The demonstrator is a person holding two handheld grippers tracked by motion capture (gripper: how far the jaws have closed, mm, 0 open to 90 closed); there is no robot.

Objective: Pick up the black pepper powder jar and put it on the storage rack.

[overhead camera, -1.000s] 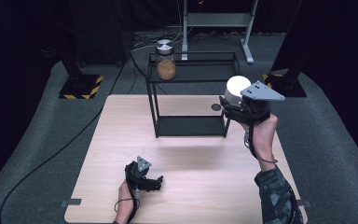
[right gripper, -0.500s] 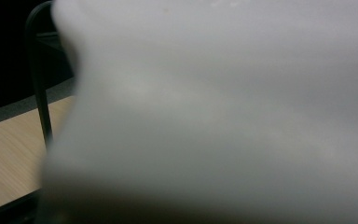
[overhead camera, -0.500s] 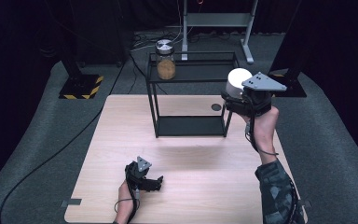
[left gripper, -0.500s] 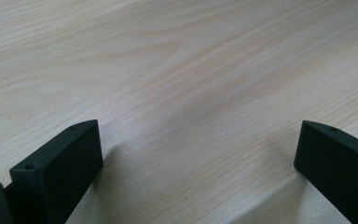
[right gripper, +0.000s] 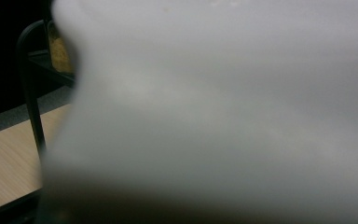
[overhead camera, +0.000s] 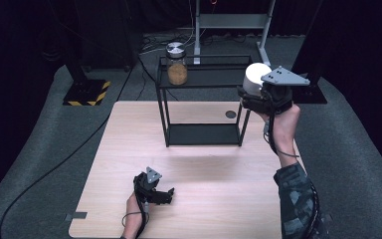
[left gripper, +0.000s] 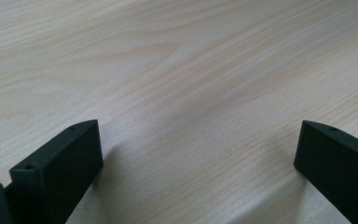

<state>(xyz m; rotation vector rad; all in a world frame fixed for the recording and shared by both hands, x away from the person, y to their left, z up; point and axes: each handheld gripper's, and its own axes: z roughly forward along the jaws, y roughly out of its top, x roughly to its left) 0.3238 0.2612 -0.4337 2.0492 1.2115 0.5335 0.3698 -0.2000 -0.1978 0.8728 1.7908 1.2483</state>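
Observation:
A white round container (overhead camera: 255, 75) hangs in the air at the right end of the black wire shelf (overhead camera: 204, 82), about level with its top tier. My right gripper (overhead camera: 251, 92) is shut on it from the right, with the grey plate on top. In the right gripper view the white container (right gripper: 223, 112) is blurred and very close, hiding the jaws. A glass jar (overhead camera: 177, 63) with a metal lid and orange-brown contents stands at the top tier's left end. My left gripper (overhead camera: 165, 195) rests low over the wooden table (overhead camera: 194, 169) near the front, its jaws wide open (left gripper: 196, 154) over bare wood.
A small dark disc (overhead camera: 231, 114) lies on the table by the shelf's right legs. The shelf's post (right gripper: 32, 107) and the jar (right gripper: 60, 51) show at the left of the right gripper view. Dark floor, cables and a metal stand lie beyond the table.
My right gripper has lifted the white container upward and slightly farther away, up to the shelf's top tier. The left gripper has stayed where it was.

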